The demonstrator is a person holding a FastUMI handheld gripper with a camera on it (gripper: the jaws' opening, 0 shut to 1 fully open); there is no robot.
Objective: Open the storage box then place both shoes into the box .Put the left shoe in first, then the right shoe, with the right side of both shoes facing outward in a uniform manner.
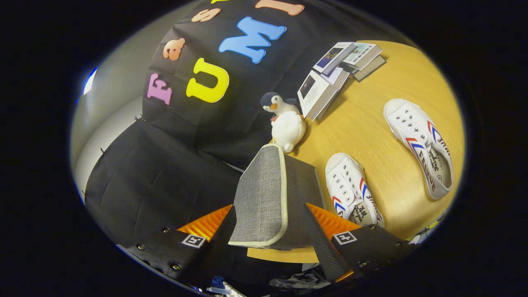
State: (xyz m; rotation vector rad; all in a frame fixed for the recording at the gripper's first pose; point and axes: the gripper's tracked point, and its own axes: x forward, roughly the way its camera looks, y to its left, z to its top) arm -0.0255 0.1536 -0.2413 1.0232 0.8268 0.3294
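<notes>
Gripper view: storage box (268,194) between hand-held gripper (270,231) fingers

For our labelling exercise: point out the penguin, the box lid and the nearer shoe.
penguin (288,128), gripper view, on its white belly.
lid (262,194), gripper view, on its grey fabric face, between the tool's fingers.
nearer shoe (346,185), gripper view, on its laced upper.

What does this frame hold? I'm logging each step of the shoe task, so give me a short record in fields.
gripper: gripper with its two fingers on either side of the grey storage box, apparently gripping its lid
box: raised lid panel between the fingers
near shoe: white shoe on the table, beside the box
far shoe: second white shoe, further along the table
beyond box: plush penguin, books
shoes in box: none yet
</notes>
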